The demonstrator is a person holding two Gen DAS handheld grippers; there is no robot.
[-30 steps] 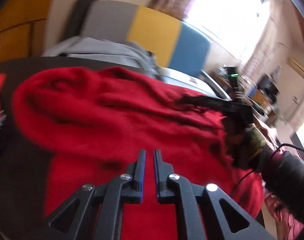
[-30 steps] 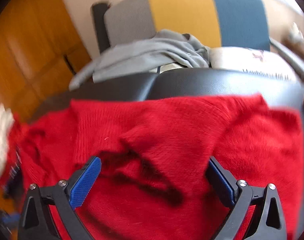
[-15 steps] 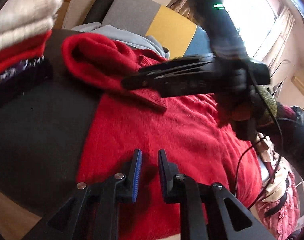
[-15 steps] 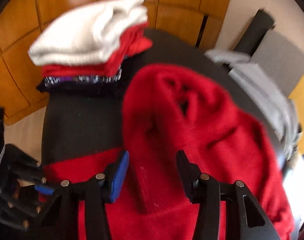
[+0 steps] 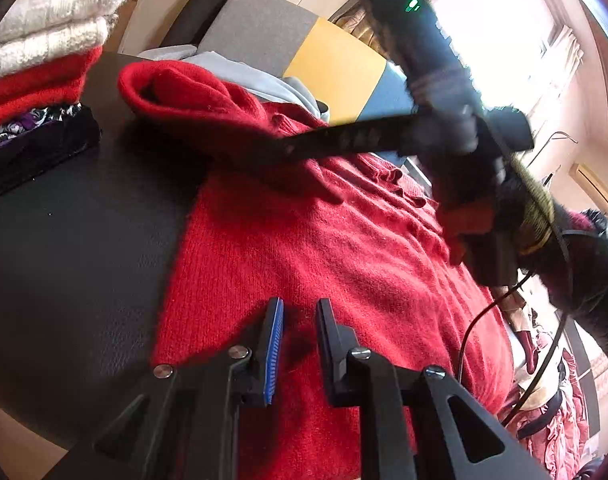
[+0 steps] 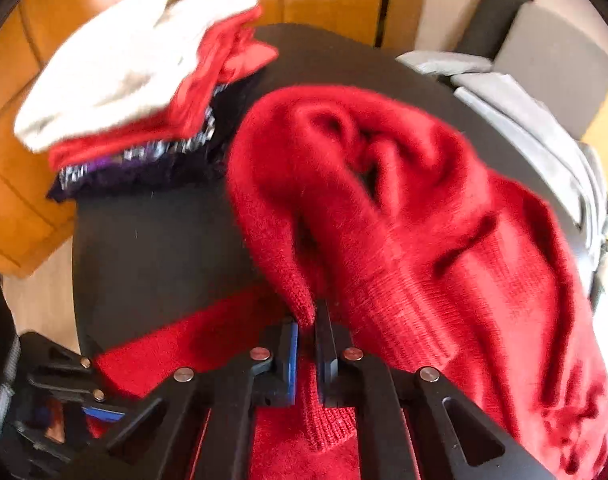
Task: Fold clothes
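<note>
Sweater (image 6: pixel 444 240) hem inside right gripper (image 6: pixel 307 344)

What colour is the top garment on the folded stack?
White top garment, clearest in the right wrist view.

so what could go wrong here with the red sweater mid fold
The right hand-held gripper pinches only a thin edge of the red sweater, so the knit may slip out mid-swing. The lifted part hangs bunched and could land creased. The folded stack sits close by, so the swinging cloth might brush it.
</note>
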